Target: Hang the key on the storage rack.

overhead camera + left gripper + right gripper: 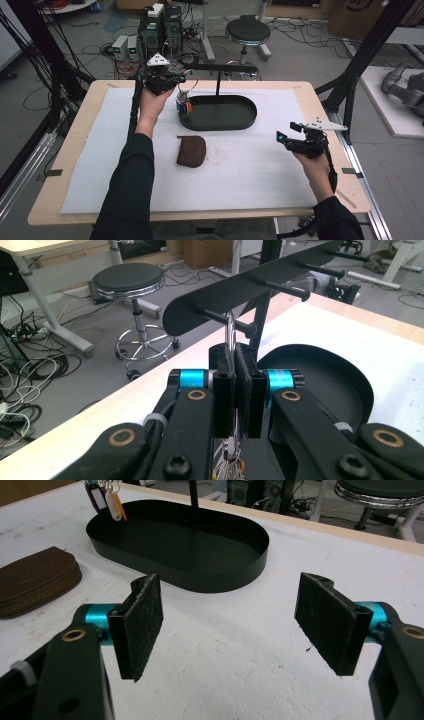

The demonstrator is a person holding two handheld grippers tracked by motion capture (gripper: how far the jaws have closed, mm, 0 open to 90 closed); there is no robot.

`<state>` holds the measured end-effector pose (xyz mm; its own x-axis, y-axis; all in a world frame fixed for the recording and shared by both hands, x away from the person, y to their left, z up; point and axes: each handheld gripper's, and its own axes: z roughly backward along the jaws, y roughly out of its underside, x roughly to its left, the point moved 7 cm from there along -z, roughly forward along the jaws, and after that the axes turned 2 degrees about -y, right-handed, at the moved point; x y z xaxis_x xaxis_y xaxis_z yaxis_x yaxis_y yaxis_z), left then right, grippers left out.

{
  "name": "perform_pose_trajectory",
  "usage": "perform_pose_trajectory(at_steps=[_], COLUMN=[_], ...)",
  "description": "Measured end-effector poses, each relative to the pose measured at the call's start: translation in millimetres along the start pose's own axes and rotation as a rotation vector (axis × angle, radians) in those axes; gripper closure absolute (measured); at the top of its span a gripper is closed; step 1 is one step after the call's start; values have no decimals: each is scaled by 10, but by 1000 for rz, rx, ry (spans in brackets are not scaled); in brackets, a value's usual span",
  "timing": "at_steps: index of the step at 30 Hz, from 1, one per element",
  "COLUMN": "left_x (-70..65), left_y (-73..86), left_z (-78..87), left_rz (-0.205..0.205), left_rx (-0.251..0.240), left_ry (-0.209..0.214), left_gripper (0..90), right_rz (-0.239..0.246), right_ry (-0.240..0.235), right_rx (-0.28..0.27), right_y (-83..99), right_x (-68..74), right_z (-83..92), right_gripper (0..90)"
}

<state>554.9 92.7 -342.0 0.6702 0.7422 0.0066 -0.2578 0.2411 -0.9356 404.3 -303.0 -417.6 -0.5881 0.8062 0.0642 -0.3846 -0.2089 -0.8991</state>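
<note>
The left claw (235,390) was clamped tight on the key ring (230,335), its loop at the first peg (222,320) of the rack just ahead, tags dangling below. It looked like the hanging step; next, hook it and let go. The right claw (235,625) hung apart, empty, tray (220,575) just beyond.

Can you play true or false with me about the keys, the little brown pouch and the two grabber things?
1. The left gripper pinches the key ring. True.
2. The right gripper is shut. False: its jaws stand wide apart, holding nothing.
3. The brown pouch lies inside the black tray. False: it lies on the white mat, beside the tray.
4. The key ring is at a peg of the black rack. True.
</note>
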Motion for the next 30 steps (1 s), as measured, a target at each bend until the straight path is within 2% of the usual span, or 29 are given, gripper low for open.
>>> perform_pose_trajectory(at_steps=[6,8,12,15,18,19,25,27,30], left_x=[-6,-7,-25,-55,-110,-139,-297,-363,-454], left_y=[7,-8,-21,-33,-42,-39,7,53,149], left_z=[1,17,53,99,161,197,442,545,698], left_rz=[-12,-10,-23,-17,-33,-49,-63,-72,-98], left_rx=[12,0,10,0,-14,-14,-63,-79,-80], left_ry=[-4,-7,-23,-23,-20,-20,21,37,40], left_gripper=[852,832,725,603,489,489,370,346,316], right_rz=[9,8,9,10,10,5,4,9,5], right_ry=[1,1,1,3,2,1,5,7,7], right_rx=[0,-1,0,-2,-2,0,-1,-3,3], right_y=[-1,-1,-1,-4,-5,-3,-4,-7,-1], right_x=[0,0,0,4,9,13,9,5,12], right_z=[-3,-4,-3,-5,-5,-1,-2,-10,-21], right_gripper=[279,280,279,280,280,280,279,280,279])
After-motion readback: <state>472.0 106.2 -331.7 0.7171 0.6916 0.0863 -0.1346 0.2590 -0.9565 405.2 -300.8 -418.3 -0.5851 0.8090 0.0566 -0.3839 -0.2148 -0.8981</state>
